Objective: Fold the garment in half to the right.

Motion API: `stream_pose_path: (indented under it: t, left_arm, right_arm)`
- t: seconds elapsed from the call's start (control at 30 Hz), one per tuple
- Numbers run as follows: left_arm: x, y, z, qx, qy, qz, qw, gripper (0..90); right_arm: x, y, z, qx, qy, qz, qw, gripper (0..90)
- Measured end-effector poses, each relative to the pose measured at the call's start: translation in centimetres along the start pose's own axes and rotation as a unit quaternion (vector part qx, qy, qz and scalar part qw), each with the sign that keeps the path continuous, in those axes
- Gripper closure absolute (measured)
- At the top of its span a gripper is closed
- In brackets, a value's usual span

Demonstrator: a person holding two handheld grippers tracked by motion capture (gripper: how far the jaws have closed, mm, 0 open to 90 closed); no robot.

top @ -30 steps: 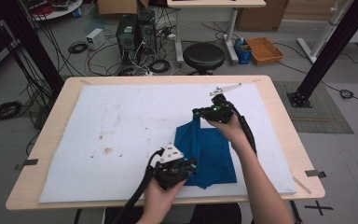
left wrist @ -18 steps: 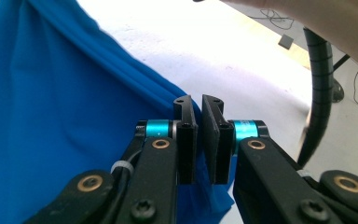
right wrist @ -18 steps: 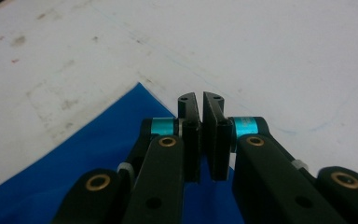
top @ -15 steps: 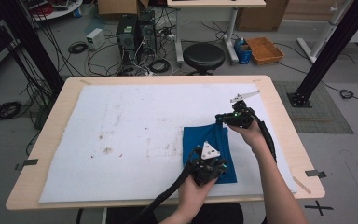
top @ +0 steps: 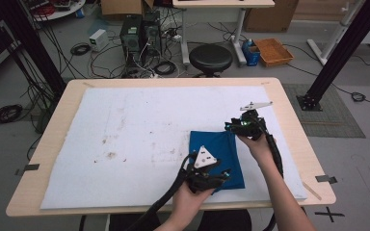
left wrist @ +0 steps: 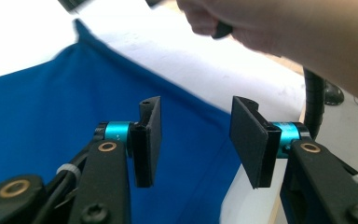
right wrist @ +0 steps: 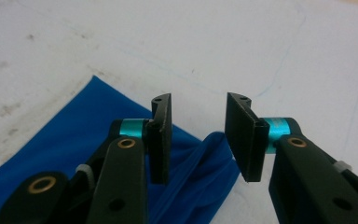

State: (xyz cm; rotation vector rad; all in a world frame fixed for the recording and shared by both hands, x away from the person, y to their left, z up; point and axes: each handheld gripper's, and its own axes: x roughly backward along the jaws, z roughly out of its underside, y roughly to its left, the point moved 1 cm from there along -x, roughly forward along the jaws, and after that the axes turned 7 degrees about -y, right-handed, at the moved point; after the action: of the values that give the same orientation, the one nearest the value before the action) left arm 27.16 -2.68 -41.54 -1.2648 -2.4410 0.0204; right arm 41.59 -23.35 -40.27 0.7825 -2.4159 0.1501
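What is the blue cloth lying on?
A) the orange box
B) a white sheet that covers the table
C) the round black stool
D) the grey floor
B: the blue cloth lies flat on the white sheet spread over the wooden table, between the left gripper and the right gripper, both with open fingers.

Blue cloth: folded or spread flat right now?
Folded. The blue cloth lies as a compact rectangle, and the right gripper view shows doubled layers bunched at its corner.
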Motion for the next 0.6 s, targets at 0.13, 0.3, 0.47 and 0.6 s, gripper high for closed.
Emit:
stream_pose_path:
  t: [0.13, 0.3, 0.47, 0.6]
  left_arm:
    - [2.2, 1.6, 0.3, 0.001, 0.006, -0.015, 0.9999, 52.9]
    - [4.6, 3.5, 0.6, 0.005, 0.008, -0.033, 0.9994, 52.8]
    - [6.2, 4.7, 0.9, 0.013, -0.002, -0.047, 0.9988, 52.8]
    - [7.0, 5.5, 0.8, 0.015, -0.009, -0.056, 0.9983, 52.9]
  right_arm:
    - [-1.3, 0.2, 1.1, 0.006, 0.028, 0.033, 0.999, 83.6]
    - [-0.9, -1.1, 2.0, -0.024, 0.022, 0.045, 0.9985, 89.4]
    - [-0.5, -2.2, 2.9, -0.052, 0.019, 0.051, 0.9971, 86.7]
    - [0.2, -2.7, 3.4, -0.068, 0.009, 0.062, 0.9957, 74.7]
